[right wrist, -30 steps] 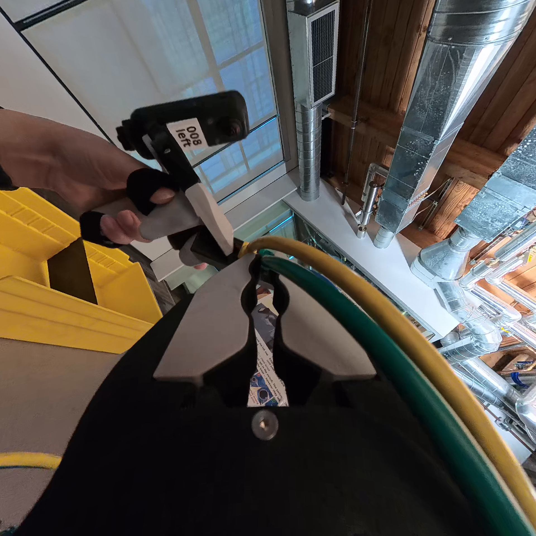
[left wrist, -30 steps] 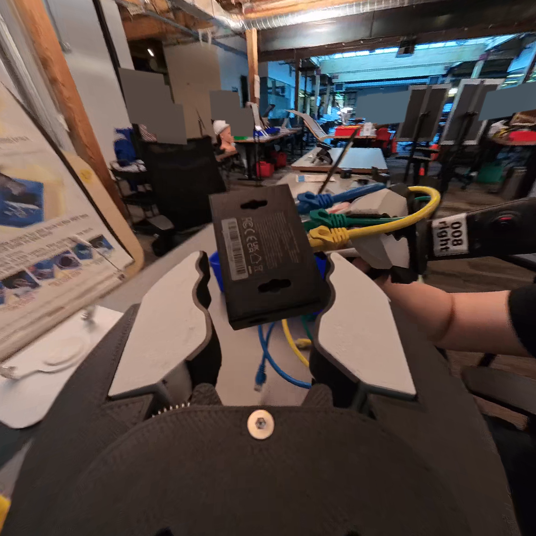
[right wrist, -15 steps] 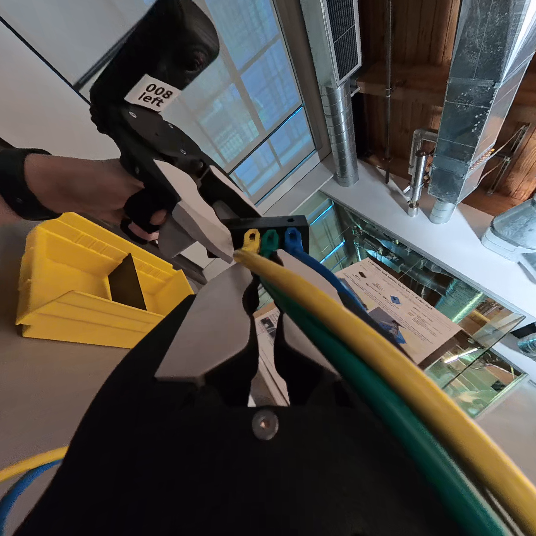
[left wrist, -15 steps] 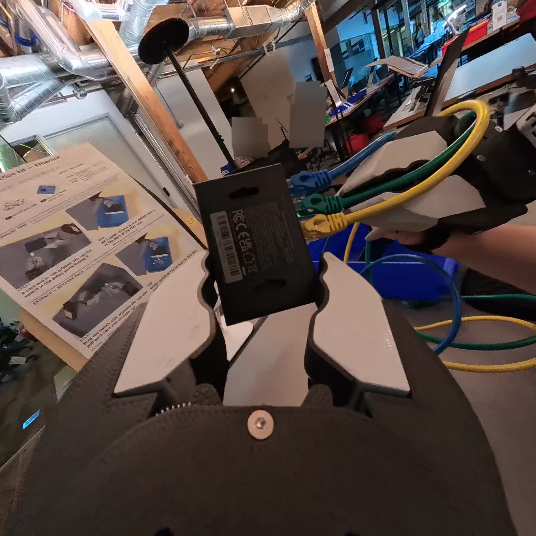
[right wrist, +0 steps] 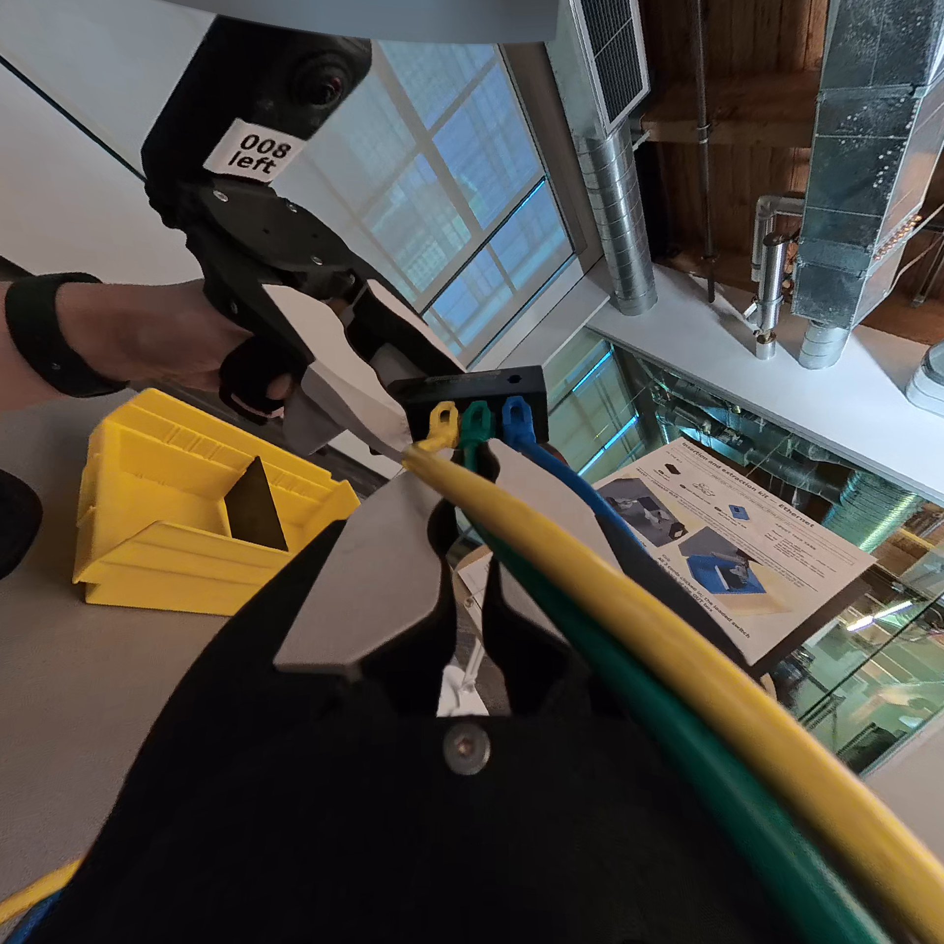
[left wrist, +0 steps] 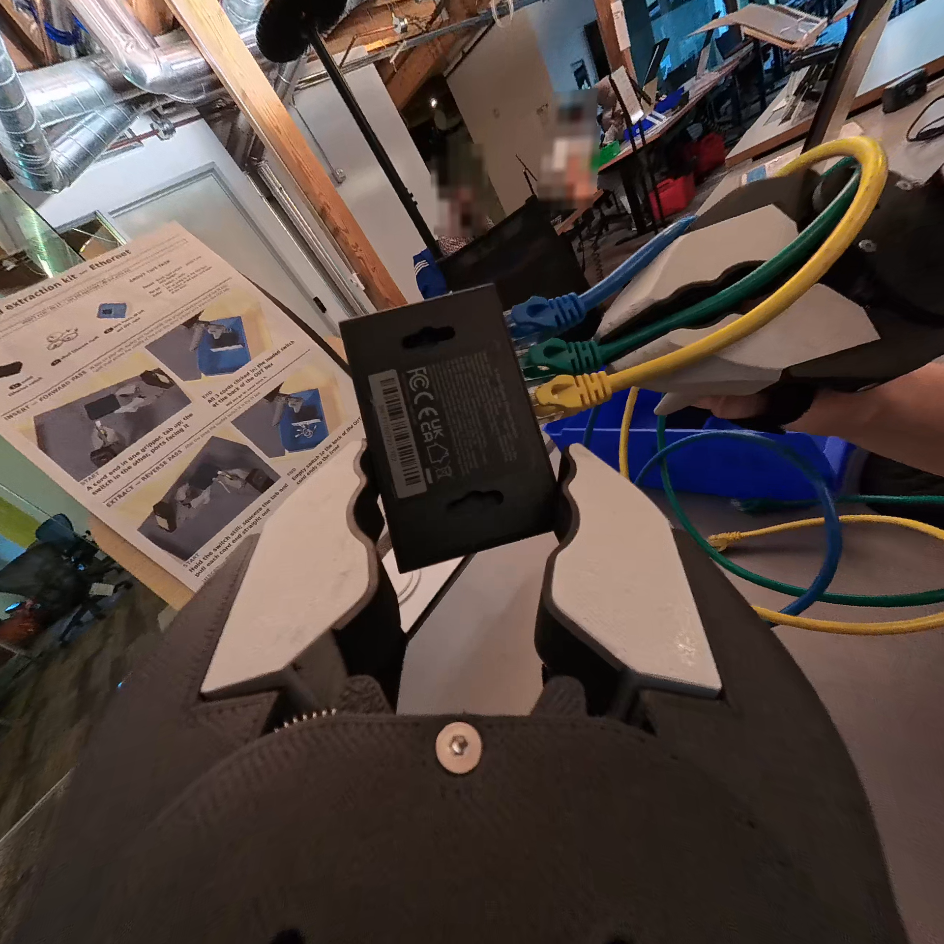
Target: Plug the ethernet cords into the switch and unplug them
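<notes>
While the printed instruction sheet stands propped at far left, the left gripper is clamped on the black switch, held aloft, underside toward its camera. From the switch's right edge run three seated plugs: blue cord, green cord, yellow cord. Farther right, the right gripper is closed, apparently pinching the green cord just behind its plug. Judged stage: all cords inserted, unplugging beginning. Next move calls for depressing a latch tab, then a straight pull.
</notes>
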Available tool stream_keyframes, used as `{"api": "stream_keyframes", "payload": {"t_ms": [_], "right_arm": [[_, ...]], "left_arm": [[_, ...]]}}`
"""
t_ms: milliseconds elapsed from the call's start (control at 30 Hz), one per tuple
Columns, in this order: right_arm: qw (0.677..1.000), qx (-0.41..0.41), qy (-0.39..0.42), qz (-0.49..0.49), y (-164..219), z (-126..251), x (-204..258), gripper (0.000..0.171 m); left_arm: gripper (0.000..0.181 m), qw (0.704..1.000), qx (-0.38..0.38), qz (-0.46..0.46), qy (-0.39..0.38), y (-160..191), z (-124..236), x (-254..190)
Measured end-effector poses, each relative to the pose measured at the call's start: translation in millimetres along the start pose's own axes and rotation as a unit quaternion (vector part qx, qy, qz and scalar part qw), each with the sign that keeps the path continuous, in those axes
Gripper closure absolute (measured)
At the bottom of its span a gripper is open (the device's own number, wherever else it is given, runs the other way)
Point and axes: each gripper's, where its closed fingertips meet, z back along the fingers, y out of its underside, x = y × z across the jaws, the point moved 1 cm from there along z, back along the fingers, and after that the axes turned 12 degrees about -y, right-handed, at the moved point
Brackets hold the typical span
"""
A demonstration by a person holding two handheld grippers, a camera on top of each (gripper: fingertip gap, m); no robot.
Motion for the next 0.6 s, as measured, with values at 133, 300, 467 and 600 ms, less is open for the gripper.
{"api": "stream_keyframes", "payload": {"t_ms": [133,300,467,600], "right_arm": [[1.0,-0.007,0.0,-0.004,-1,0,0,0.169],[1.0,0.0,-0.004,-0.003,-1,2,-2,0.165],[1.0,0.003,0.001,-0.014,3,0,-4,0.171],[0.998,0.004,0.025,-0.061,14,-5,-15,0.164]], "left_arm": [[0.115,1.0,0.001,0.001,-0.001,-1,1,-1],[0.113,1.0,-0.002,0.01,0.0,-1,-3,-4],[0.115,1.0,0.004,0.011,-0.012,0,-5,-1],[0.116,0.997,-0.024,-0.022,-0.069,-12,-6,11]]}}
